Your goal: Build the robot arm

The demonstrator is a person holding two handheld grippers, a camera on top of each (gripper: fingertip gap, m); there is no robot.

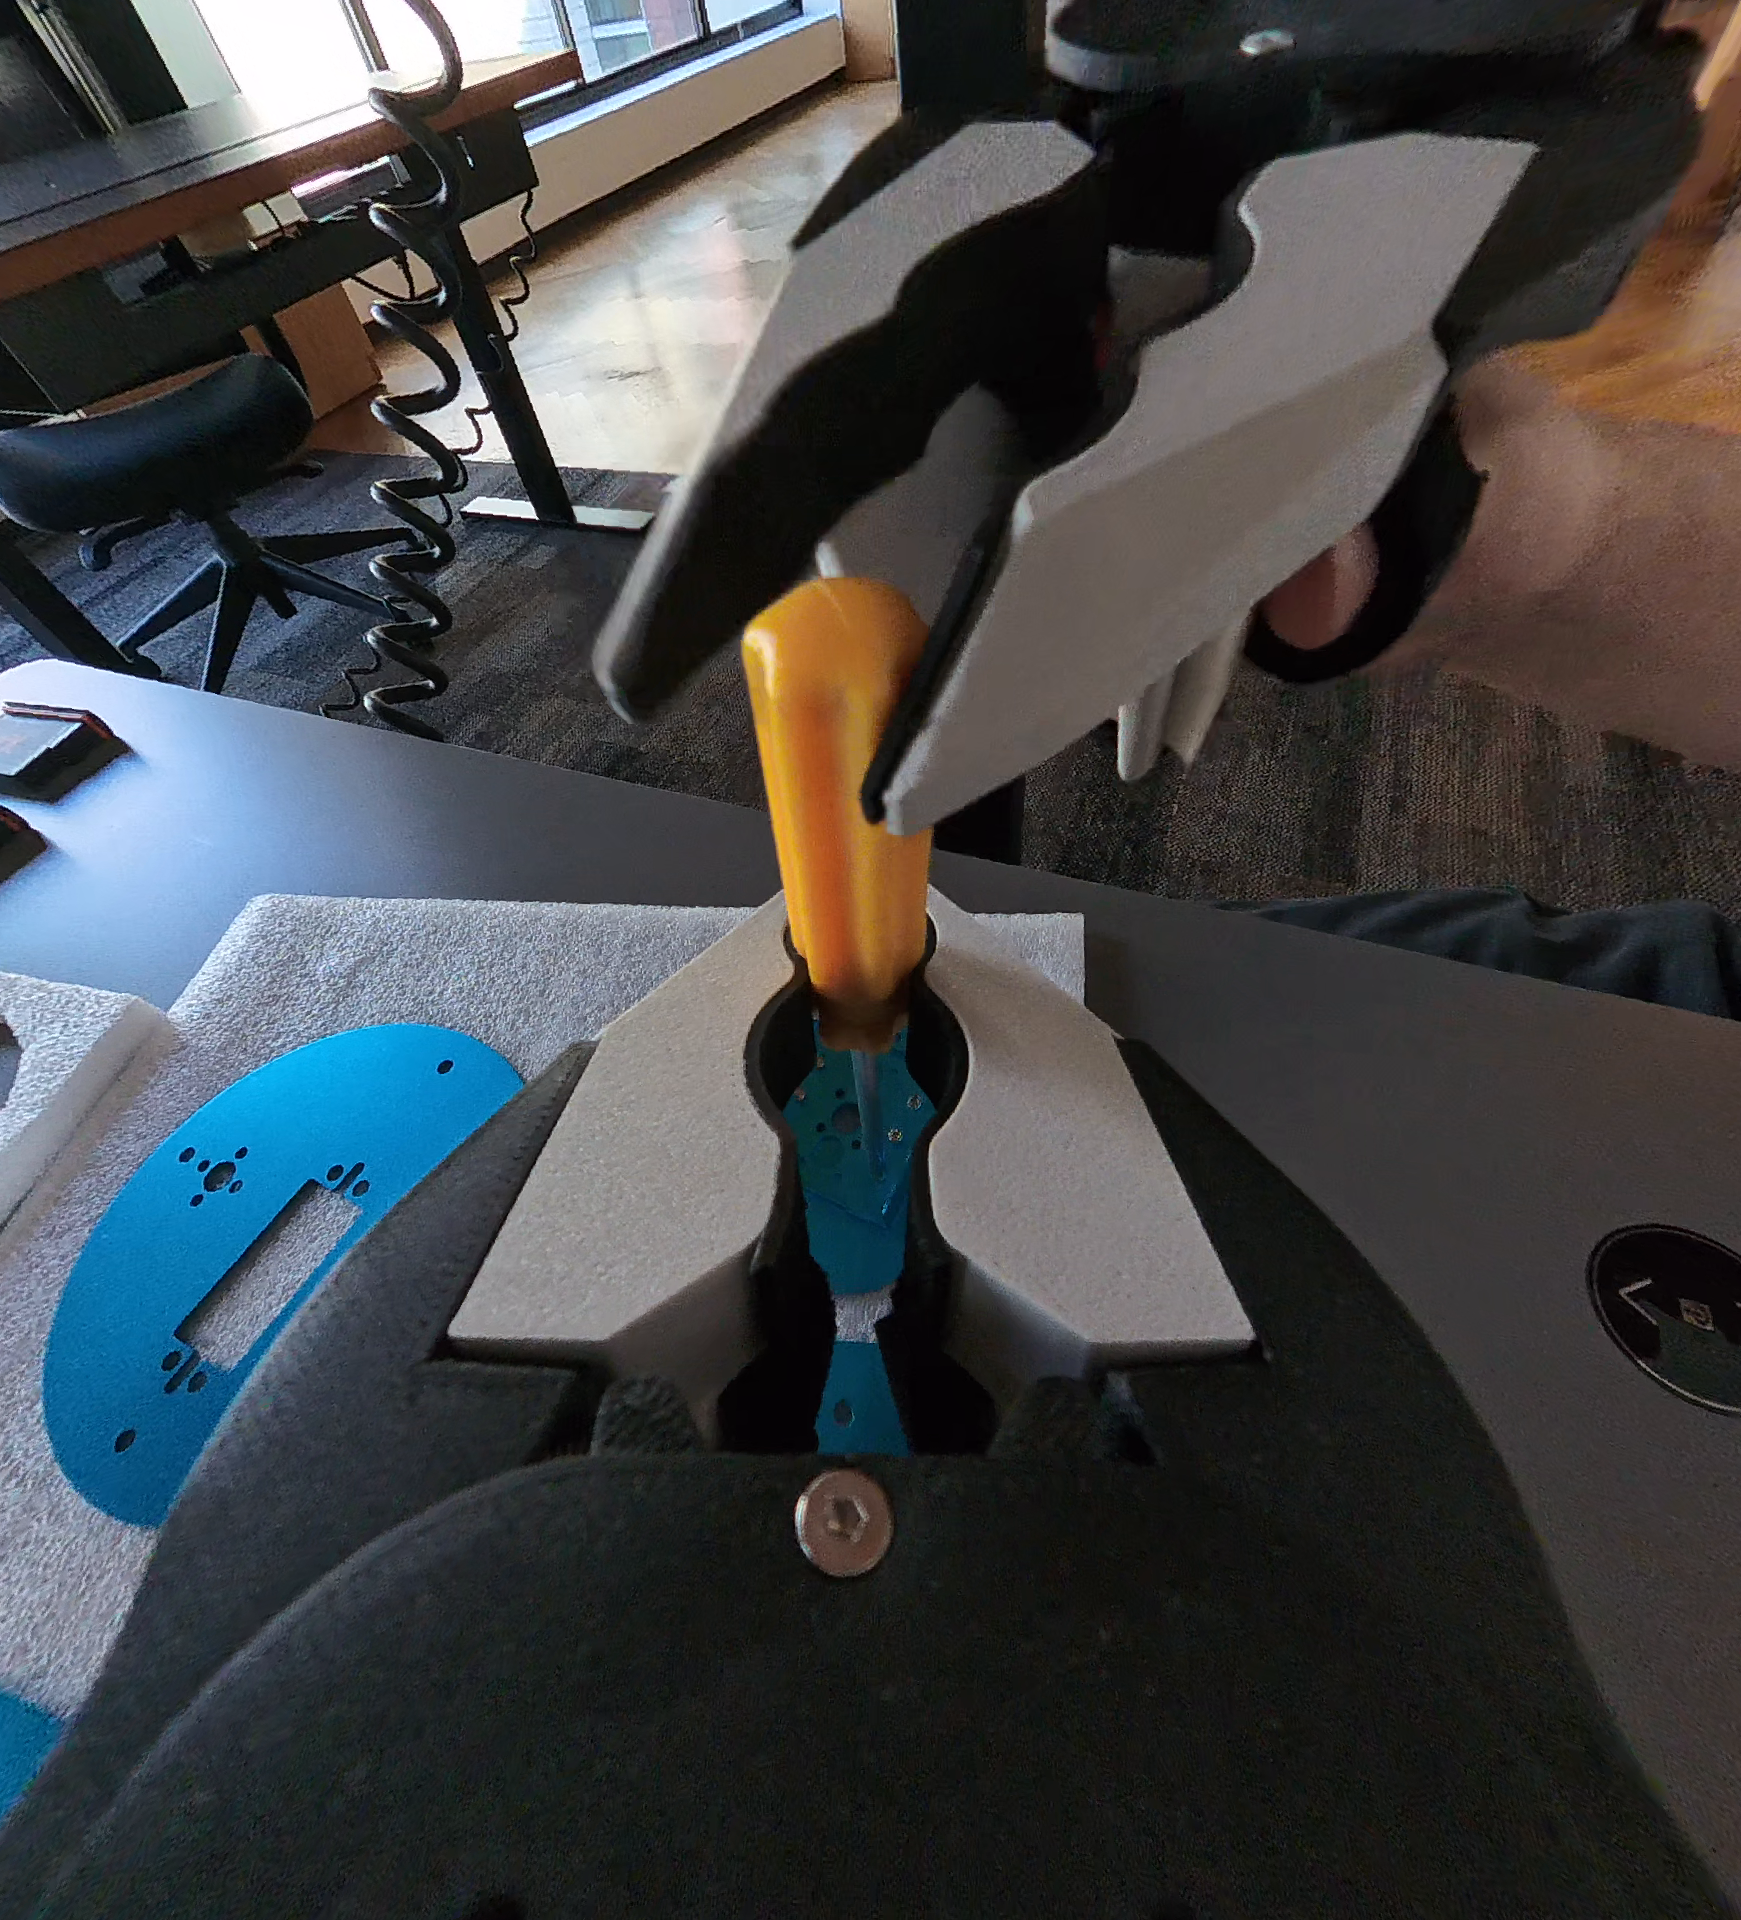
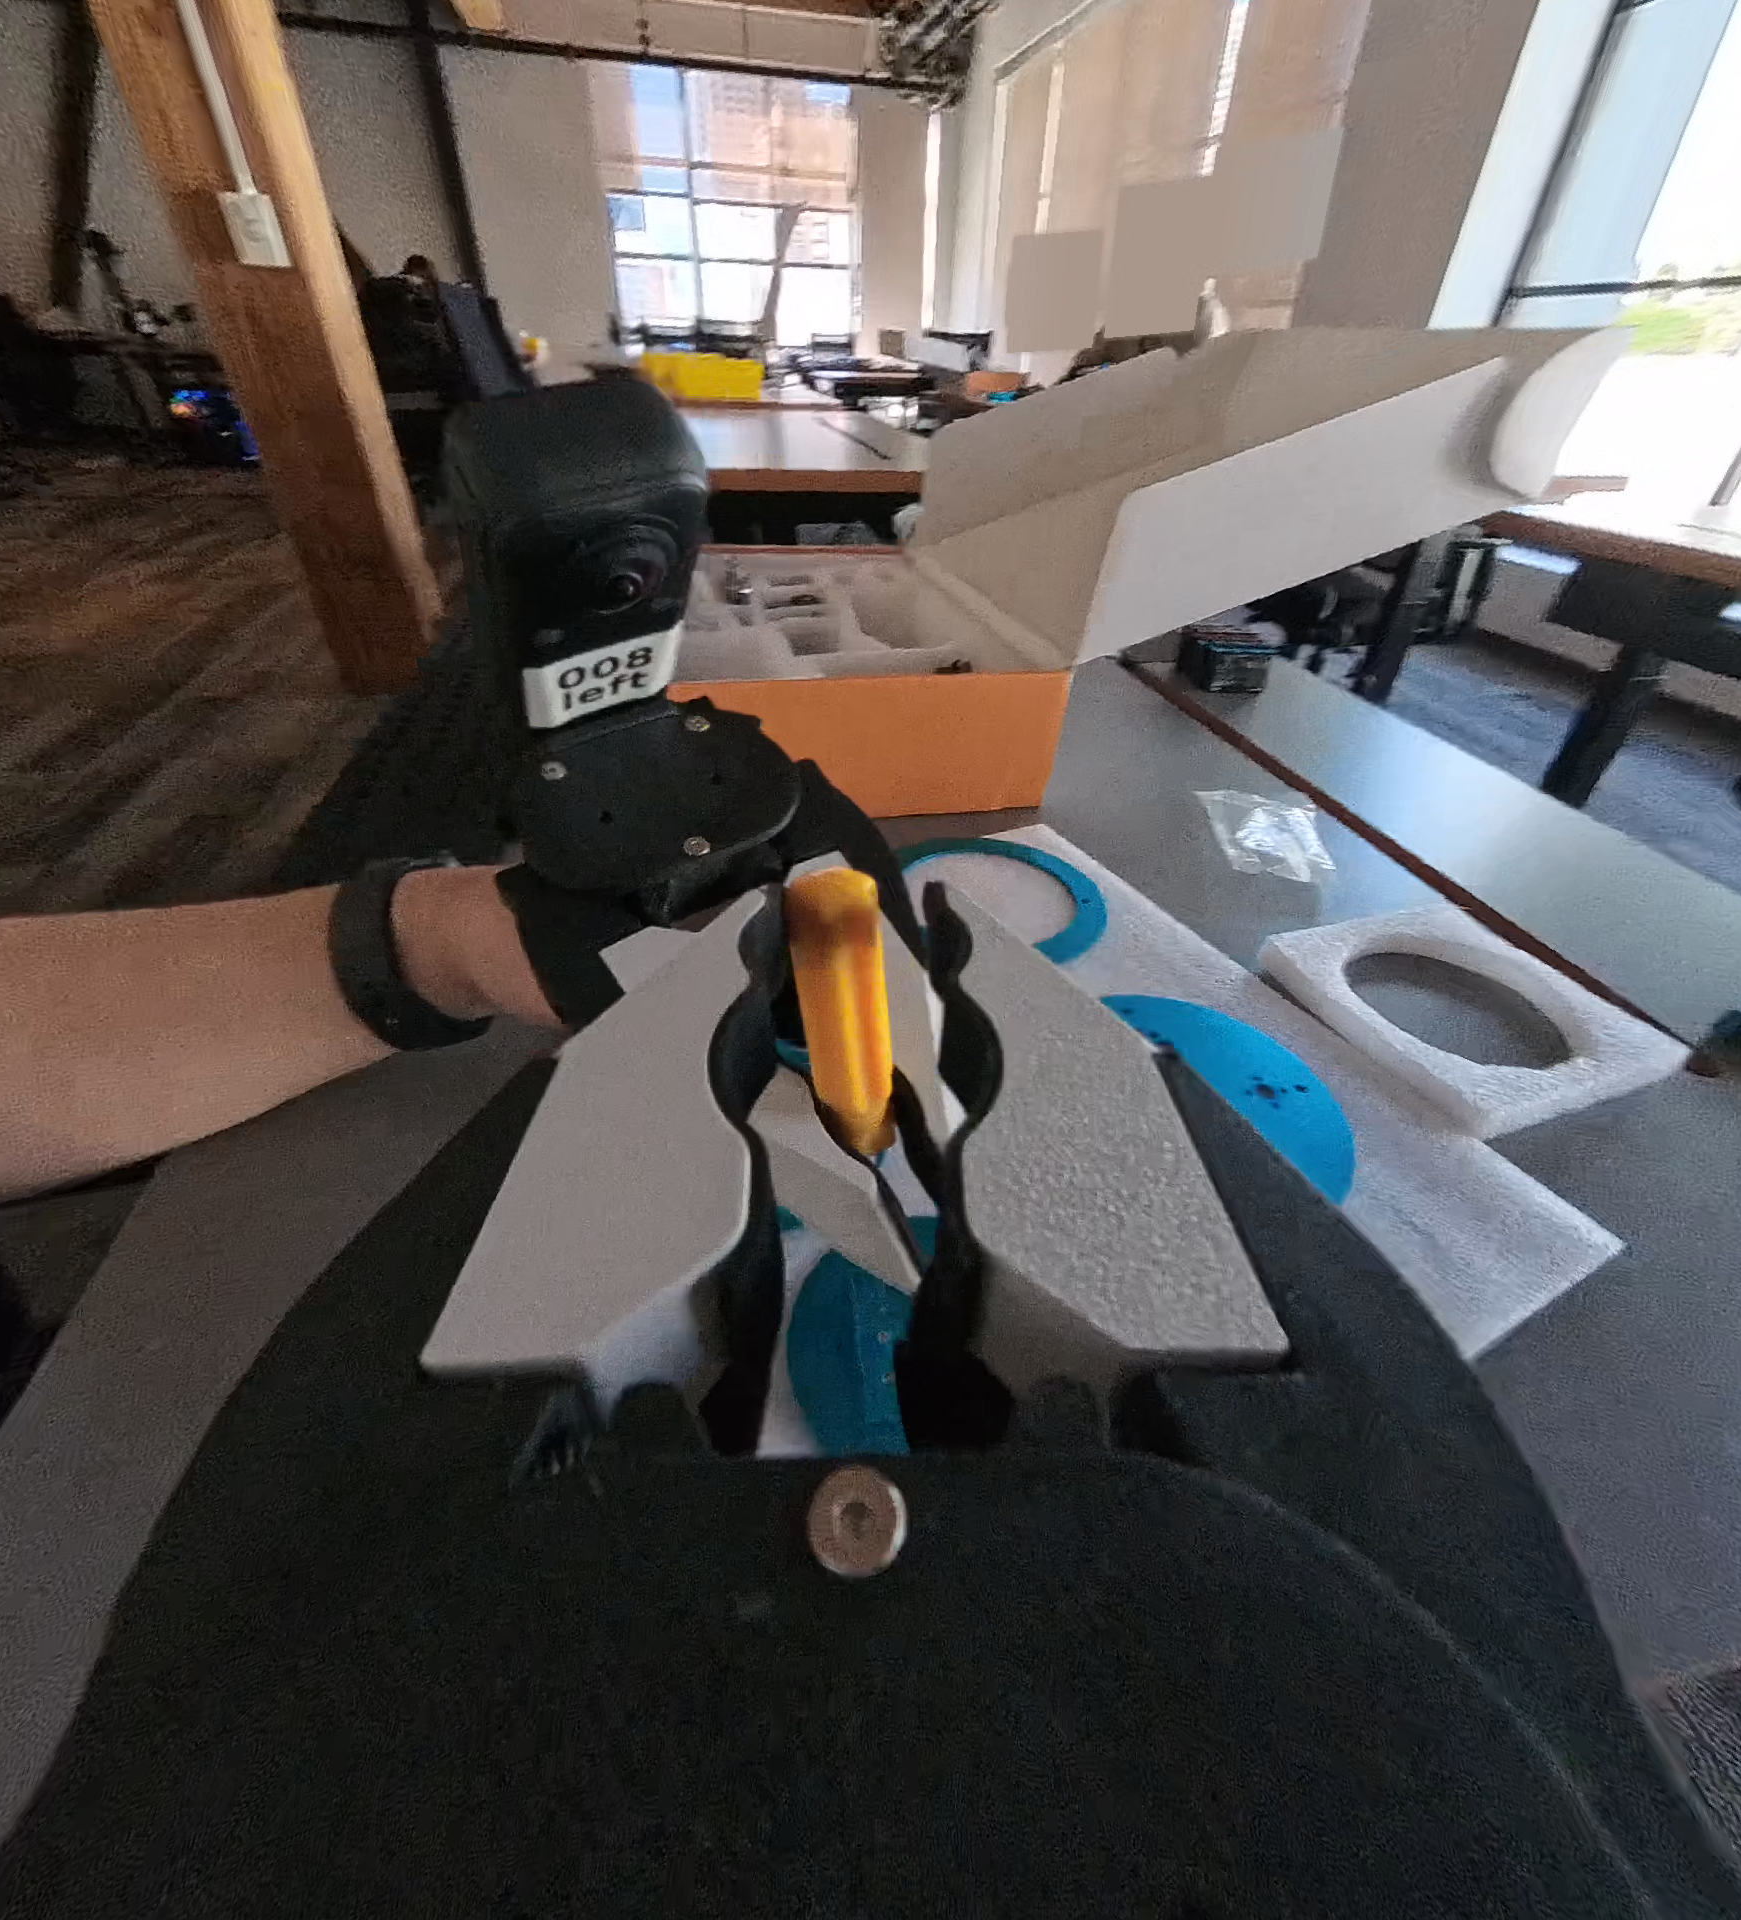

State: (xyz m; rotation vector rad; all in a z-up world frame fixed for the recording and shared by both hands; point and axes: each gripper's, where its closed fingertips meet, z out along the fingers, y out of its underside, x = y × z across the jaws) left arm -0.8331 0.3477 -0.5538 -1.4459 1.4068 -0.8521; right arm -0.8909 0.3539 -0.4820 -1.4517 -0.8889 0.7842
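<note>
Above the blue plate [image 1: 253,1236], left claw [image 1: 861,940] grips the orange screwdriver [image 1: 835,790]; right claw [image 1: 762,748] gapes around it.

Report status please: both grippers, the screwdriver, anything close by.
Left gripper shut on screwdriver, low on its handle. Right gripper open around handle top. Screwdriver upright, tip over small blue plate. Large blue plate beside, on white foam.

Open orange box [image 2: 876,727], black stool [image 1: 149,447]
</note>
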